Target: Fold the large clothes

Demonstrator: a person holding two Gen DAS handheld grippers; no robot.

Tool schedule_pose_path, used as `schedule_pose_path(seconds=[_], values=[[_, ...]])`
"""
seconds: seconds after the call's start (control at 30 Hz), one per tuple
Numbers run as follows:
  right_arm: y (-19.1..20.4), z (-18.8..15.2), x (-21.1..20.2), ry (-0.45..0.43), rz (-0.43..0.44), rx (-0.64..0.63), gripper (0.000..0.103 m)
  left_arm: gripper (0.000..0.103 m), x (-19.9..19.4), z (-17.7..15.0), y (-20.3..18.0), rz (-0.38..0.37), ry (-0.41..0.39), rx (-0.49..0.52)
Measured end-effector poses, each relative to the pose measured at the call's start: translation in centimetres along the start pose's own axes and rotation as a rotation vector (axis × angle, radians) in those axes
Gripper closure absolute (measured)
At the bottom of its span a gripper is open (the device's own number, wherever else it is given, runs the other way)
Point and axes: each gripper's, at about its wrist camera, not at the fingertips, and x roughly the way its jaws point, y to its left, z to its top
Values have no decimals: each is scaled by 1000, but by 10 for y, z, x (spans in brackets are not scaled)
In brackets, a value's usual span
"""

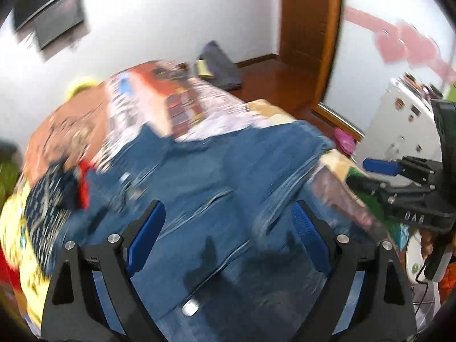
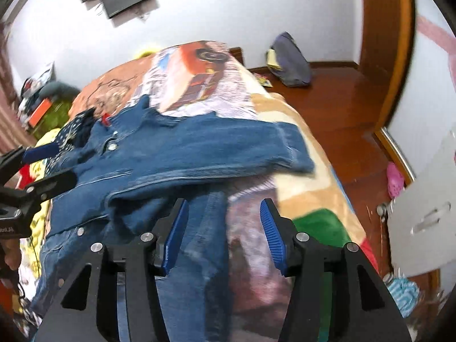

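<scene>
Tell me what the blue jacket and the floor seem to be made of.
The jacket looks like denim: mid-blue, matte, with paler stitched seams and metal snap buttons. The floor looks like varnished reddish-brown wood, glossy with light reflections; laminate is possible.

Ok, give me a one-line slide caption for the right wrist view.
Open right gripper above a denim jacket, one sleeve folded across, on a patterned blanket.

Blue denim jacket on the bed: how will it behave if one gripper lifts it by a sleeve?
The blue denim jacket is probably floppy: its folded sleeve drapes flat and creased over the body. Likely heavyish for cloth; the denim looks thick, with metal buttons. It should drag rather than slide on the fuzzy printed blanket.
</scene>
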Motion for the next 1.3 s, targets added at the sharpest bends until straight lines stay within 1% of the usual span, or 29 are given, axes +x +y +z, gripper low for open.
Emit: schedule_pose_path(seconds=[0.07, 0.17, 0.23, 0.27, 0.3, 0.4, 0.43, 0.53, 0.57, 0.6, 0.63, 0.67, 0.7, 0.8, 0.9, 0.97, 1.07, 1.13, 1.17, 1.23, 1.27, 1.3], values=[[-11, -2, 4, 12, -7, 35, 54, 13, 16, 15, -22, -24, 15, 60], [-24, -7, 10, 28, -20, 74, 54, 13, 40, 27, -45, -56, 45, 115], [-31, -11, 12, 37, -29, 90, 54, 13, 64, 33, -61, -69, 89, 153], [-35, -12, 13, 42, -36, 97, 54, 16, 75, 35, -65, -73, 109, 163], [-39, -12, 14, 45, -40, 106, 54, 22, 86, 36, -71, -85, 129, 177], [-53, -17, 14, 59, -37, 140, 54, 31, 112, 34, -84, -80, 185, 215], [-56, -17, 14, 62, -32, 153, 54, 32, 119, 32, -88, -68, 192, 227], [-61, -18, 15, 72, -10, 175, 54, 42, 138, 31, -88, 11, 183, 266], [-59, -16, 17, 78, -4, 174, 54, 50, 141, 32, -86, 28, 179, 266], [-58, -14, 18, 81, -2, 169, 54, 61, 140, 35, -81, 32, 169, 248], [-55, -12, 19, 82, 0, 164, 54, 68, 138, 37, -78, 29, 163, 232], [-53, -9, 20, 80, 5, 159, 54, 78, 133, 42, -72, 15, 158, 202], [-50, -6, 22, 79, 13, 153, 54, 83, 129, 45, -67, 3, 150, 177], [-36, 3, 27, 79, 52, 126, 54, 89, 100, 56, -46, -4, 68, 103], [-18, 8, 36, 89, 103, 92, 54, 92, 62, 64, -17, -20, -8, 4], [-6, 9, 45, 110, 137, 74, 54, 92, 41, 65, 2, -8, -48, -45], [5, 6, 59, 148, 155, 43, 54, 92, 3, 51, 40, 28, -105, -121], [10, 1, 69, 181, 140, 21, 54, 92, -8, 36, 58, 65, -112, -150], [11, -2, 74, 195, 133, 16, 54, 92, -14, 20, 72, 91, -103, -176], [11, -6, 78, 206, 128, 16, 54, 92, -16, -7, 94, 110, -65, -223], [8, -8, 77, 198, 136, 21, 53, 91, -12, -18, 102, 112, -42, -240], [5, -9, 77, 198, 143, 26, 53, 91, -8, -38, 112, 117, -3, -266]])
